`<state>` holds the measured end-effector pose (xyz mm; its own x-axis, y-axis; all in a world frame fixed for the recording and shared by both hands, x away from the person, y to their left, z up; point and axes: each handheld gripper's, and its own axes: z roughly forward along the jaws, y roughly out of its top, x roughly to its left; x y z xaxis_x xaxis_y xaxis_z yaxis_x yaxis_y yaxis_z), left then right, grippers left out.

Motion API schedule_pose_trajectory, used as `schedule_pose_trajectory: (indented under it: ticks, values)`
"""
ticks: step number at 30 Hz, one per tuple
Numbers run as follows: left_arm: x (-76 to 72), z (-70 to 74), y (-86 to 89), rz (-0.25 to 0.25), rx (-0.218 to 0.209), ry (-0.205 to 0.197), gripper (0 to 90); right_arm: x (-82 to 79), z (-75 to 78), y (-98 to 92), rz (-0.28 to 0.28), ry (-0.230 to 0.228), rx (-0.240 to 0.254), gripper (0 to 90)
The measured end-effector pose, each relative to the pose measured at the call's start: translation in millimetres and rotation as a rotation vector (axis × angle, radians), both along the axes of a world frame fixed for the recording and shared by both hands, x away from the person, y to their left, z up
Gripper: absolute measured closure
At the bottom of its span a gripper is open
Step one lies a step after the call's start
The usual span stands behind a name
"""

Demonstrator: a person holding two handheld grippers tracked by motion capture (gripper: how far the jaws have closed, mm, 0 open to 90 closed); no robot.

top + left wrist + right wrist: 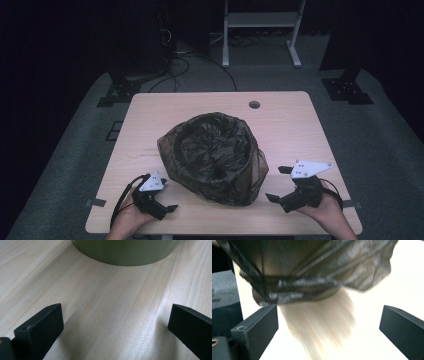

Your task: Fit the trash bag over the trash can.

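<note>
Though the bag hides the bin's inside, both grippers flank it, fingers released.

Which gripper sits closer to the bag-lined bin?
Left, though only slightly. The left gripper sits open by the bin at its near-left base; the right gripper, also open, hovers just off its near-right side.

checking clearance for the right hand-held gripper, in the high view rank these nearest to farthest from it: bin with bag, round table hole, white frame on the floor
1. Bin with bag, just left of the right hand-held gripper, mid-table.
2. Round table hole, near the far edge.
3. White frame, on the floor beyond the table.
</note>
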<state>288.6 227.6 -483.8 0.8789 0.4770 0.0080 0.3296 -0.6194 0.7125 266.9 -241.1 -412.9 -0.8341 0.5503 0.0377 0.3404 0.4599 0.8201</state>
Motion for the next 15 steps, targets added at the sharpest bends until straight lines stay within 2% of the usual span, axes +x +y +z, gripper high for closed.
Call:
schedule_pose_trajectory:
  ticks: [5, 15]
  values:
    - [0.0, 0.0, 0.0, 0.000, 0.000, 0.000, 0.0, -1.7, -16.3, -4.3, -0.011, 0.017, -0.016, 0.3]
    - [0.0, 0.0, 0.0, 0.000, 0.000, 0.000, 0.0, 8.0, -50.8, -2.4, -0.051, 0.060, -0.094, 0.1]
